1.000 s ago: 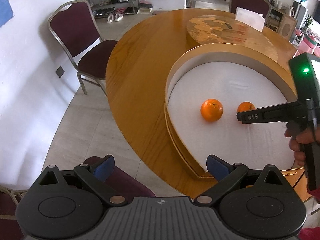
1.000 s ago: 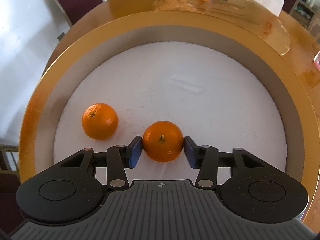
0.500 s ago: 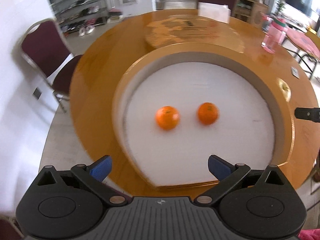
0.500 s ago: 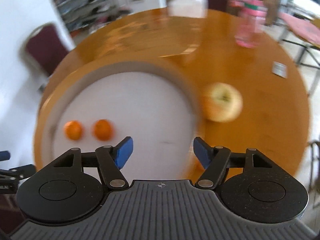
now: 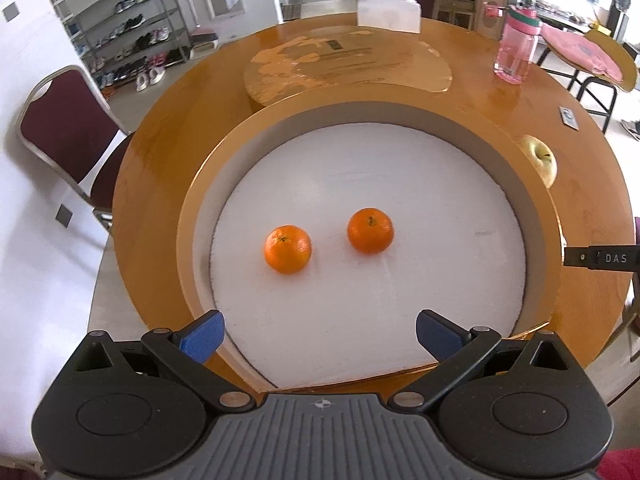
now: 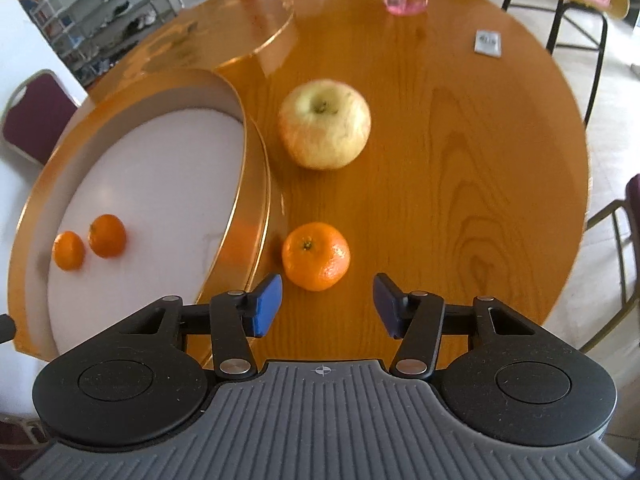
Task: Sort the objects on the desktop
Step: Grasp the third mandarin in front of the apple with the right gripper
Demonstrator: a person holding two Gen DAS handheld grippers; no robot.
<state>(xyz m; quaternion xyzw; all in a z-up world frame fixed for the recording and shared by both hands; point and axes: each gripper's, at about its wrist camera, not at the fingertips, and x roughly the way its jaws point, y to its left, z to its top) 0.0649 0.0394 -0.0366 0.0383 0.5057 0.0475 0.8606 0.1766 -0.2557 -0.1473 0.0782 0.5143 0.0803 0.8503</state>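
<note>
Two mandarins [image 5: 288, 249] [image 5: 370, 230] lie side by side on the white floor of a round gold-rimmed tray [image 5: 192, 216]. My left gripper [image 5: 318, 330] hangs wide open over the tray's near edge, with nothing between its fingers. A third mandarin [image 6: 316, 256] sits on the wooden table just right of the tray rim [image 6: 256, 184]. My right gripper [image 6: 327, 300] is open just short of this mandarin; its jaws have just been closing, with nothing between them. A yellow-green apple [image 6: 324, 124] rests farther back on the table.
A pink water bottle [image 5: 514, 46], a white tissue box [image 5: 388, 14] and a small card [image 5: 568, 116] stand at the table's far side, behind a glass turntable [image 5: 344, 64]. Maroon chairs [image 5: 68, 132] ring the table. One finger of the right gripper [image 5: 600, 258] shows past the tray.
The right gripper let go of the mandarin in the tray, opened, and swung right to the table beside a third mandarin. The left gripper shifted right, now facing the tray squarely.
</note>
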